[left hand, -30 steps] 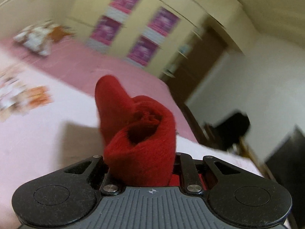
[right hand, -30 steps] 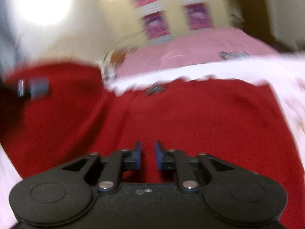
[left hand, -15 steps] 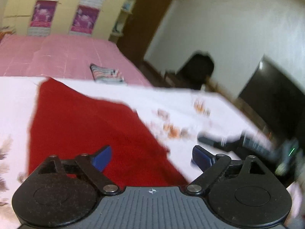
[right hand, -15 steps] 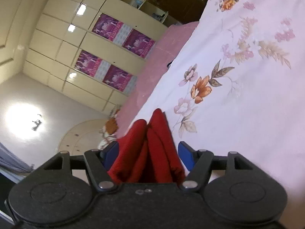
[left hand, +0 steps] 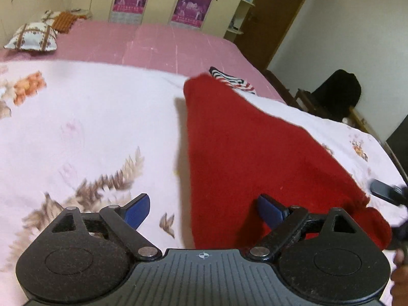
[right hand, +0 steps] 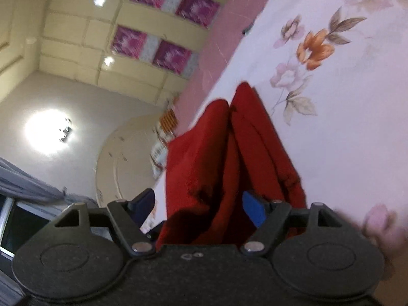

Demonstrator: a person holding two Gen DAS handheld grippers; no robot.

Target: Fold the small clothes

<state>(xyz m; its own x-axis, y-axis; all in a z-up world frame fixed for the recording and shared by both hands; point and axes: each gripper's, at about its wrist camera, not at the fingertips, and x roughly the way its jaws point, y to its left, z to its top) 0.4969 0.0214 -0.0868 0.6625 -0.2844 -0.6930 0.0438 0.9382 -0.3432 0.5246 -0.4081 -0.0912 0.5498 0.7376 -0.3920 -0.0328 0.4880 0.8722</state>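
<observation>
The red cloth (left hand: pixel 242 148) lies spread on the flowered sheet (left hand: pixel 89 117), set flat for folding. The left gripper (left hand: pixel 204 210) hovers released, nothing between its pads. The right gripper (right hand: pixel 199 205) (jaws just widening) straddles a bunched edge (right hand: pixel 216 168); whether its pads press the folds cannot be told.

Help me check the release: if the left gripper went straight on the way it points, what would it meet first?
Probably the red cloth on the floral sheet. The left gripper has open jaws over its near left edge; depth is unclear.
</observation>
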